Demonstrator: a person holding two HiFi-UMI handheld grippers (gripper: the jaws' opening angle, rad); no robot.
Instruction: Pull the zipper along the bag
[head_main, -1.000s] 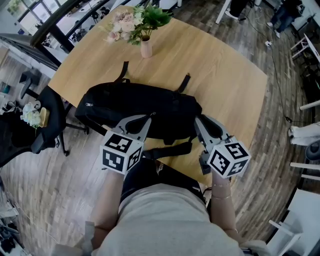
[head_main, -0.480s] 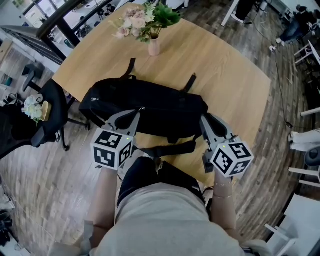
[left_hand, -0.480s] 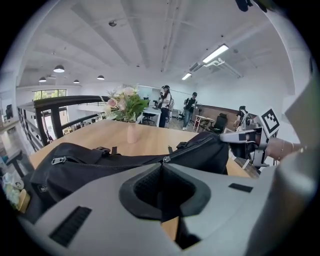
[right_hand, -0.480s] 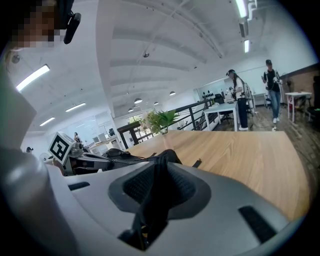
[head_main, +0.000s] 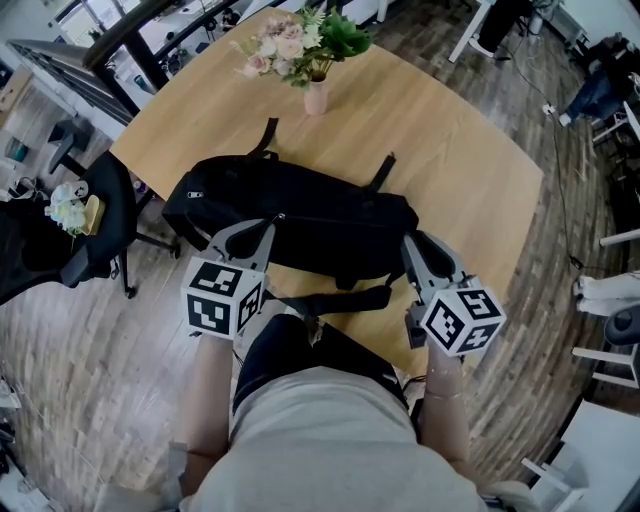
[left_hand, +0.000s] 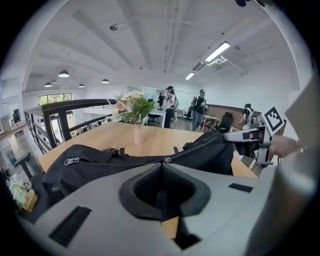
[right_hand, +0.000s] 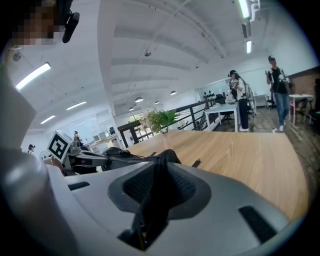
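Left gripper (left_hand: 161, 169) has its jaws drawn together on the zipper pull (left_hand: 163, 160), pinching the small metal tab right at the jaw tips, with no gap showing between the pads. Its own view shows the zipper (left_hand: 120, 162) running from that pull toward 9 o'clock, along the top of the bag (head_main: 300, 215), to a second pull (left_hand: 71, 161) near the bag's far left end.

In the head view this gripper comes in from 7 o'clock and its tips meet the bag's near upper edge, a little left of the bag's middle.

Right gripper (right_hand: 159, 167) is clamped on the bag itself: a fold of black fabric fills the space between its jaws and hangs down through the notch below them, so the jaws stand partly apart with cloth pressed between the pads. In the head view it sits at the bag's 4 o'clock corner, well apart from the left gripper.

The bag lies flat across the middle of the wooden table (head_main: 460, 150), long side running from 9 to 3 o'clock, with a loose strap (head_main: 335, 300) trailing off its near edge at 6 o'clock. A vase of flowers (head_main: 316, 97) stands at 12 o'clock from the bag, apart from it. A black chair (head_main: 100, 235) is beside the table at 9 o'clock.
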